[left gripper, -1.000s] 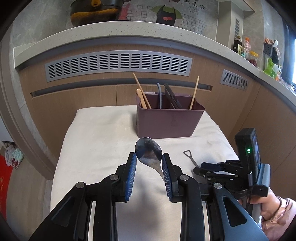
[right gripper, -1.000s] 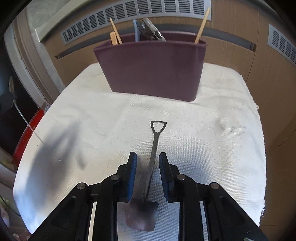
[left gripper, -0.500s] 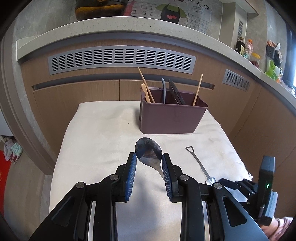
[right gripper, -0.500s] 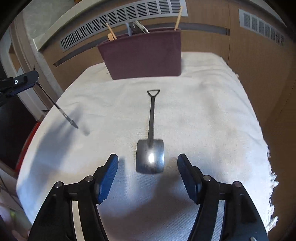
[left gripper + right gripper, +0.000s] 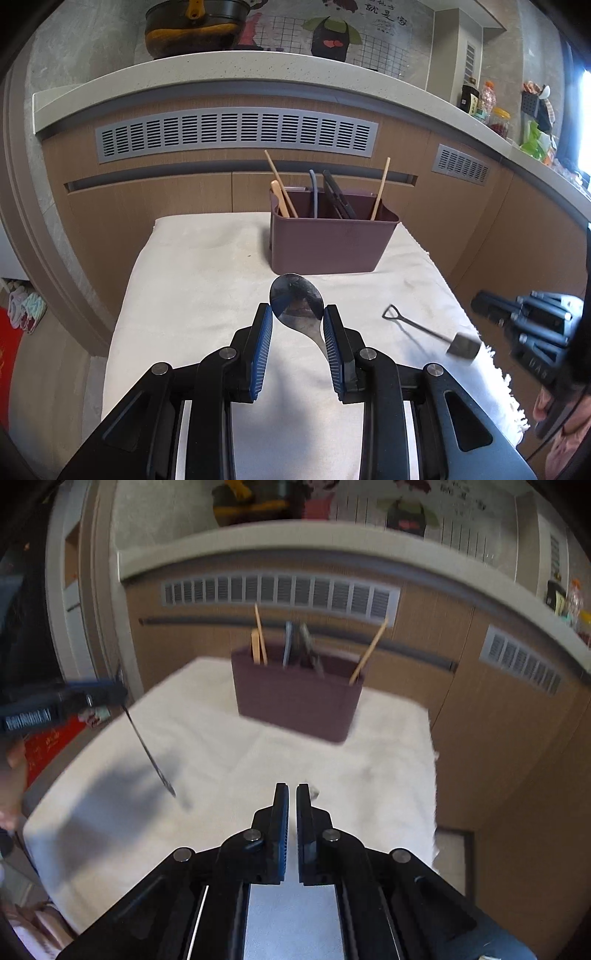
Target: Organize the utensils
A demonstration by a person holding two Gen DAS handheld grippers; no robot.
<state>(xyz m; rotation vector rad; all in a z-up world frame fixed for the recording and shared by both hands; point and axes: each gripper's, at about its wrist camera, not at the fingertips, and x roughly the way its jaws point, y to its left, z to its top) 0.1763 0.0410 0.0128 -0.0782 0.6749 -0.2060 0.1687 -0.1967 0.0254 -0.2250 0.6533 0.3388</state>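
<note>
My left gripper is shut on a steel spoon, bowl up, held above the white cloth. A maroon utensil caddy stands at the far side with chopsticks and dark utensils in it; it also shows in the right wrist view. A small shovel-shaped spoon lies on the cloth at the right edge. My right gripper is shut with nothing between its pads, pulled back near the cloth's front; only a sliver of the shovel spoon shows beside its right finger.
The cloth-covered table stands against a wooden counter front with grey vents. A pot and bottles sit on the counter above. The left gripper with the spoon handle hanging down shows at the left of the right wrist view.
My right gripper let go of the shovel spoon, opened wide, backed away and has now shut empty. My left gripper has drawn back a little with the spoon.
</note>
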